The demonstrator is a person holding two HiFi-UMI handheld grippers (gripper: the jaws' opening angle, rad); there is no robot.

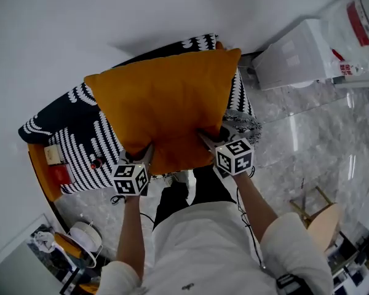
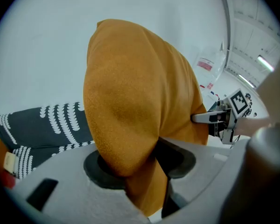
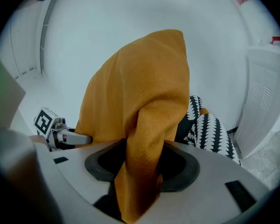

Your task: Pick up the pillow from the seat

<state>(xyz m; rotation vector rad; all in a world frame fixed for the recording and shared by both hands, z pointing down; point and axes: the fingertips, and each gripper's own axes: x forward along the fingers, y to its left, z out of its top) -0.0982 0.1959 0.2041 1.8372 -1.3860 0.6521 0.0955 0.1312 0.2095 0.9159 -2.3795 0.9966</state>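
1. The orange pillow (image 1: 166, 109) is held up on edge over the black-and-white patterned seat (image 1: 80, 137).
2. The left gripper (image 1: 149, 153) pinches the pillow's lower edge at about seven o'clock.
3. The right gripper (image 1: 208, 140) pinches the same edge at about five o'clock.

i'm looking down on a low seat (image 1: 80, 137) in a black cover with rows of white marks, and its orange edge shows at the left end. on that end lie a small cream box (image 1: 52, 154), a flat red thing (image 1: 59, 174) just beside it, and a small dark red object (image 1: 97, 163) i can't identify. the seat stands on a grey marbled floor (image 1: 295, 128). a white boxy appliance (image 1: 292, 54) and a pale wooden stool (image 1: 323, 223) stand there too.
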